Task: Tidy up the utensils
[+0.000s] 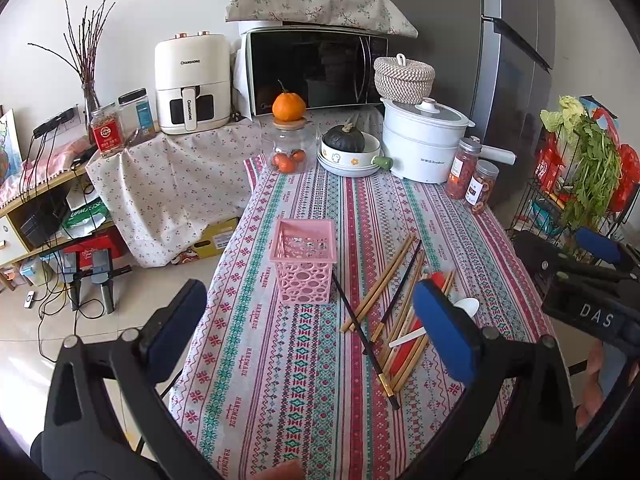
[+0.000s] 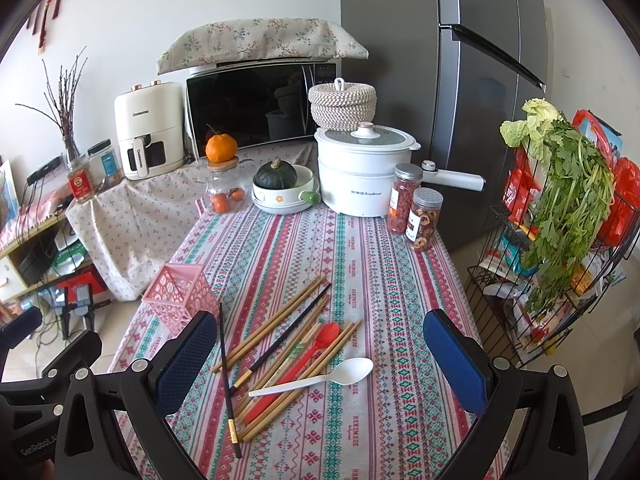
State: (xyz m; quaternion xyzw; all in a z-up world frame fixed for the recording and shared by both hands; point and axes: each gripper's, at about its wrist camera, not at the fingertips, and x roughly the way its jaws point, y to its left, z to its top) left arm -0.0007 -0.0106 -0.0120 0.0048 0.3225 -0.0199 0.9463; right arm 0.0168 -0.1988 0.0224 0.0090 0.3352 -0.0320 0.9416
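— Where are our utensils?
— Chopsticks and spoons lie loose on the striped tablecloth, beside the pink basket.
— Our grippers?
— Left gripper and right gripper both spread, empty.

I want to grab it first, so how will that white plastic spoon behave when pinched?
The white plastic spoon looks thin, so probably light and slightly bendy. It lies across the wooden chopsticks, so it may slide or pivot when nudged.
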